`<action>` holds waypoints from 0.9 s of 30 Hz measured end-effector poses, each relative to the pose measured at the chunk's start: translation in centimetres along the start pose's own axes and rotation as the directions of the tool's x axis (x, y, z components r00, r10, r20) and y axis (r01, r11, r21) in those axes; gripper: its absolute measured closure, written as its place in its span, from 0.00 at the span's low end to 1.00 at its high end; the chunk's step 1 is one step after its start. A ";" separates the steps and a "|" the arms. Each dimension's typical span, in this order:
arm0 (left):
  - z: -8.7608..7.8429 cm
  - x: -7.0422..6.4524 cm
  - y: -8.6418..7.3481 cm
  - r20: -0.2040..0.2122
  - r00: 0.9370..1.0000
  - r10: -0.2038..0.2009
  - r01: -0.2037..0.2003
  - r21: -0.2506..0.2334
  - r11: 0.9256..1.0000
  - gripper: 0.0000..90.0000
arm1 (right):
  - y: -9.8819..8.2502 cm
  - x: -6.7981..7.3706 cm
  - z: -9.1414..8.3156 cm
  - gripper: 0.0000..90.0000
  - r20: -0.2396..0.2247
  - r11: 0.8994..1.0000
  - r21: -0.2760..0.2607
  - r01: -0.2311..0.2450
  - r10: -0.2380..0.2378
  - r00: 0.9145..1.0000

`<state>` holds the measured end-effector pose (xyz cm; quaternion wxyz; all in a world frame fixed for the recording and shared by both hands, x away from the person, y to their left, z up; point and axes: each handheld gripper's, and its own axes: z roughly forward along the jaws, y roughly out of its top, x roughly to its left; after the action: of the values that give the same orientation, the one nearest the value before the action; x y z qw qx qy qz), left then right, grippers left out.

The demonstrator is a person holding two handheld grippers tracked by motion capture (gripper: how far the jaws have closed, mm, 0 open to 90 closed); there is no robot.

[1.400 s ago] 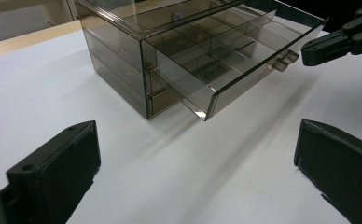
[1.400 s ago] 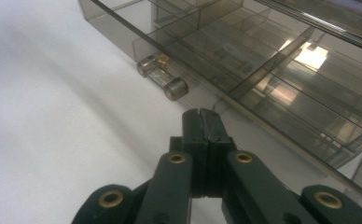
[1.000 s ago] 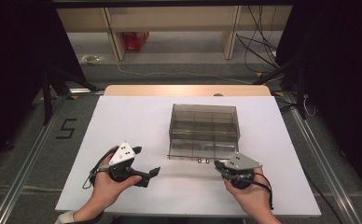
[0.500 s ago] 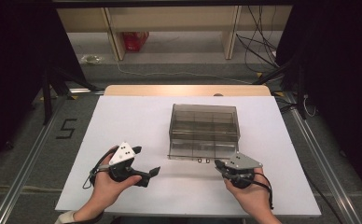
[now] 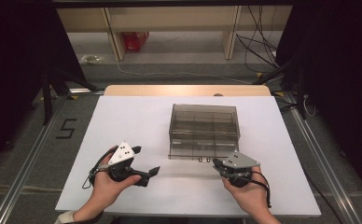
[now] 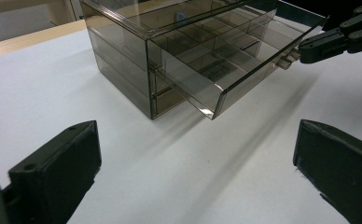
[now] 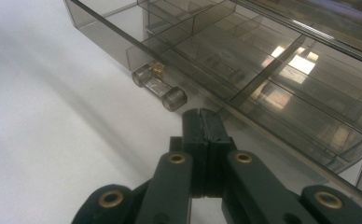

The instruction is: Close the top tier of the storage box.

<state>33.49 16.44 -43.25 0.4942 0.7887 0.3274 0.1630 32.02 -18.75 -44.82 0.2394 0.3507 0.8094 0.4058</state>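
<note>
Smoky clear-plastic drawer box (image 5: pixel 204 130) mid-bench, bottom drawer (image 6: pixel 226 60) part-open; right gripper (image 7: pixel 202 122) jaws closed, empty, at 6 o'clock of knob (image 7: pixel 159 86); left gripper (image 5: pixel 153 171) jaws wide, empty; a nudge could shift the unbraced box

Cut off and unclear parts

The smoky drawer box (image 7: pixel 263 70) runs off the right gripper view's top and right edges; any contents behind its tinted walls cannot be told. Both forearms leave the high view's bottom edge.
</note>
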 end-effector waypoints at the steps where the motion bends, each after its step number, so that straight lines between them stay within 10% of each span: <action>1: 0.0 0.0 0.0 0.000 1.000 -0.002 0.002 -0.002 1.000 0.01 | 0.0 0.0 0.0 1.00 0.001 1.000 -0.001 0.002 -0.002 1.000; 27: 0.1 -0.1 0.0 0.003 1.000 -0.004 0.004 -0.003 1.000 0.01 | 0.6 0.5 0.9 1.00 0.008 1.000 -0.006 0.004 -0.004 1.000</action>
<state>33.49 16.29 -43.30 0.4963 0.7875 0.3278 0.1613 32.53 -17.74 -44.91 0.2447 0.3499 0.8078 0.4064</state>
